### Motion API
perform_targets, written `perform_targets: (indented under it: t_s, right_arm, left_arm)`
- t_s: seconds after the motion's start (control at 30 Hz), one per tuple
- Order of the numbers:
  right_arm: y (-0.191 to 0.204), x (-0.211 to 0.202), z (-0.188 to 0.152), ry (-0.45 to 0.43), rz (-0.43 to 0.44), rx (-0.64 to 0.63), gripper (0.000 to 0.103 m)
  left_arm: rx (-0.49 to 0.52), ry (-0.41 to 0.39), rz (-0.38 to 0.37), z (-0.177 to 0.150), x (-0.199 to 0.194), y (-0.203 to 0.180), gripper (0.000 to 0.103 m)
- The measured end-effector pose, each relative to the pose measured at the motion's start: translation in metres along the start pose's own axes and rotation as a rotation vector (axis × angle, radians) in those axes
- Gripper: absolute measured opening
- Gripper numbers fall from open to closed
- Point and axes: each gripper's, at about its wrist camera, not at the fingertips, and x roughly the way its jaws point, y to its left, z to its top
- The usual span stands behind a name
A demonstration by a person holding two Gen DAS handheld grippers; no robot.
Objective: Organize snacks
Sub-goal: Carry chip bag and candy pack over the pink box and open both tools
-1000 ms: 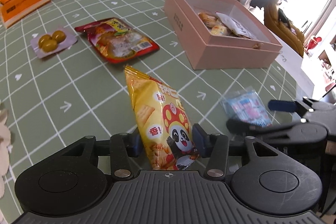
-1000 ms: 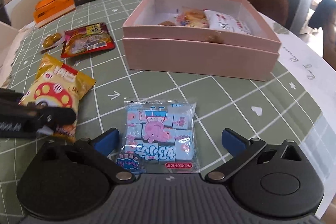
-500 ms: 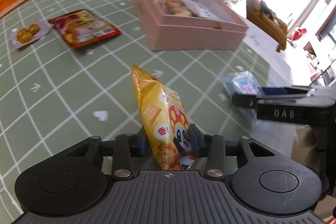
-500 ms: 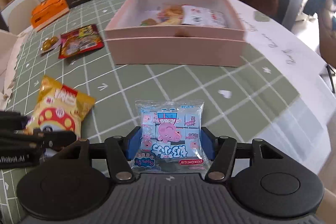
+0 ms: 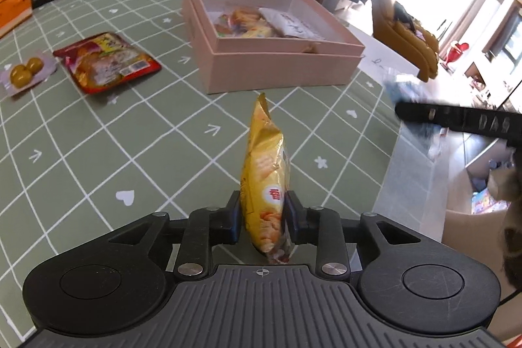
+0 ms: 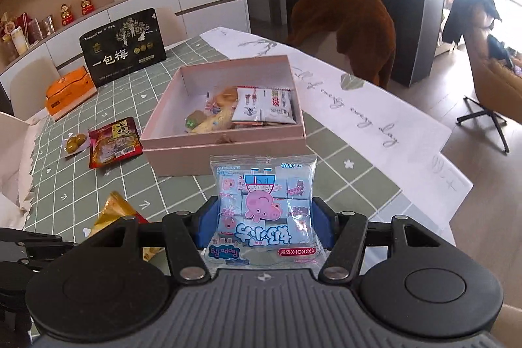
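Left wrist view: both packets clamped and lifted.
My left gripper [image 5: 263, 217], jaws just closing, pinches the yellow chip bag [image 5: 266, 185]; right gripper [image 6: 265, 222] clamps the blue candy pack [image 6: 264, 207]. Both now off the table; pink box [image 5: 280, 67] at 12 o'clock awaits them.

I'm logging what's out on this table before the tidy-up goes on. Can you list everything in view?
pink box: 1, table centre, several snack packets inside
red snack packet: 1, left of box
green plums pack: 1, clear, beside red packet
black gift bag: 1, far edge
orange box: 1, beside bag
yellow chip bag: 1, in left claw
blue Peppa Pig candy pack: 1, in right claw
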Motion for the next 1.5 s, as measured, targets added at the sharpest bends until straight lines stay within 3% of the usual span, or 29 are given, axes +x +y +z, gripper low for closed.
perform_targets:
  t_s: [0.13,0.3,0.6,0.9,1.27,1.37,1.43,1.5]
  right_arm:
    - [0.002,0.018,-0.017,0.064,0.006,0.014,0.060]
    - [0.012,0.033,-0.029,0.100,-0.002,0.009,0.060]
    - [0.023,0.045,-0.049,0.148,-0.007,-0.019,0.060]
    - [0.026,0.044,-0.050,0.146,-0.015,-0.046,0.060]
    - [0.015,0.036,-0.040,0.145,-0.016,-0.033,0.060]
    - [0.009,0.022,-0.021,0.130,0.056,0.025,0.059]
    - [0.006,0.003,0.014,0.058,0.125,0.059,0.059]
    - [0.015,-0.015,0.065,-0.041,0.124,0.011,0.059]
  left_arm:
    - [0.001,0.038,-0.009,-0.001,0.011,0.004,0.045]
    - [-0.043,-0.004,-0.054,0.000,0.015,0.012,0.045]
    - [0.002,0.001,-0.045,0.022,0.035,-0.001,0.046]
    - [-0.062,-0.054,-0.101,0.026,0.037,0.008,0.030]
    - [-0.059,-0.160,-0.126,0.019,0.005,0.009,0.029]
    - [-0.092,-0.257,-0.210,0.046,-0.029,0.011,0.029]
    - [-0.044,-0.344,-0.222,0.083,-0.052,0.009,0.029]
    - [-0.005,-0.351,-0.225,0.124,-0.059,0.009,0.029]
